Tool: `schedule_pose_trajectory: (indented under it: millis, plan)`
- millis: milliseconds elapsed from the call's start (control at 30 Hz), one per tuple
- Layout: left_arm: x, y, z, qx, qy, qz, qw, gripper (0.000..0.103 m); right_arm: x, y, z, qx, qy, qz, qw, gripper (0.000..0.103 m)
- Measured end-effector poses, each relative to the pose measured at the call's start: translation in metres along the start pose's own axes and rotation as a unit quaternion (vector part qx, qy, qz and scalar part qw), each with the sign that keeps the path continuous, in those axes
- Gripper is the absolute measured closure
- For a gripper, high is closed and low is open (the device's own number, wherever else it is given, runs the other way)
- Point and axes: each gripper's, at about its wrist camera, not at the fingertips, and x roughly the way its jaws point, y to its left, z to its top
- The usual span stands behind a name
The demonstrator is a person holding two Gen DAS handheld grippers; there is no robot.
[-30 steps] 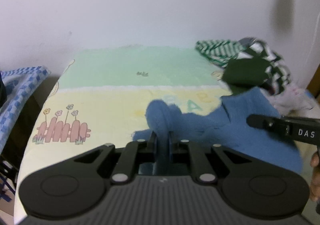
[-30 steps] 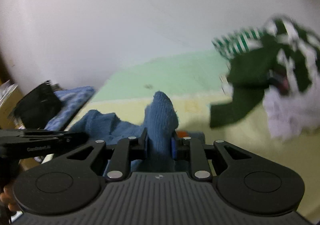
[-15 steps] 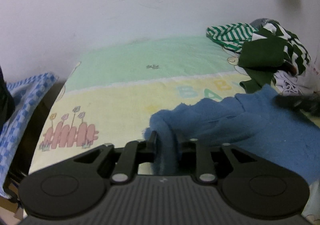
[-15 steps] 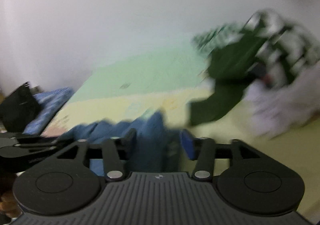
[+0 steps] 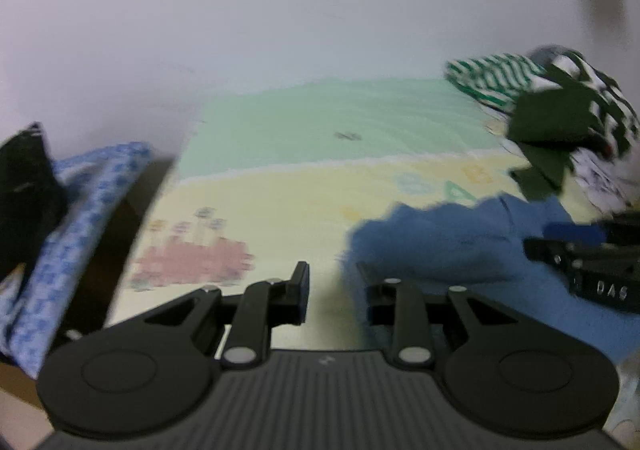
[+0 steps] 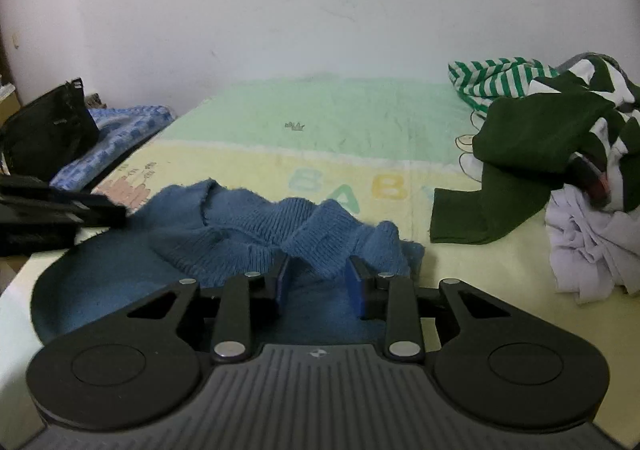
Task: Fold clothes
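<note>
We are working on a bed with a baby blanket (image 6: 248,165), by a white wall. The blue knit sweater (image 6: 256,226) is lying bunched near the front edge. Our left gripper (image 5: 332,290) and right gripper (image 6: 318,282) have just been closing a little, but both are gaping and holding nothing. The sweater is sitting just past the right one. We should be smoothing it flat before folding.

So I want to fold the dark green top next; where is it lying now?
In the right wrist view the dark green top lies at the right of the mat, under the striped shirt, beside the white garment.
</note>
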Motion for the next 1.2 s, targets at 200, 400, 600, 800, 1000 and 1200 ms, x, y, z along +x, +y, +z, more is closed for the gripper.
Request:
schedule_pose_trajectory:
  millis: [200, 400, 600, 800, 1000, 1200]
  plan:
    - [-0.009, -0.008, 0.023, -0.054, -0.008, -0.096, 0.9939, 0.087, 0.009, 0.009, 0.002, -0.034, 0.009, -0.016, 0.999, 0.07]
    - [0.053, -0.038, 0.009, -0.048, 0.06, -0.044, 0.9961, 0.076, 0.012, 0.008, -0.003, -0.036, -0.006, -0.018, 0.999, 0.071]
    - [0.056, -0.04, 0.0, -0.027, 0.042, -0.009, 0.9987, 0.077, 0.008, -0.003, -0.007, 0.0, -0.024, -0.011, 1.0, 0.072]
    - [0.067, -0.053, -0.002, 0.032, 0.022, 0.015, 0.9991, 0.077, 0.015, -0.007, -0.006, 0.024, -0.036, -0.044, 0.998, 0.08]
    - [0.061, -0.047, -0.007, 0.041, 0.01, 0.002, 0.9991, 0.076, 0.009, -0.011, -0.004, 0.026, -0.029, -0.043, 0.998, 0.083]
    - [0.029, -0.029, -0.001, -0.011, -0.002, -0.012, 0.9999, 0.073, -0.063, -0.027, -0.007, 0.064, -0.08, -0.033, 0.994, 0.079]
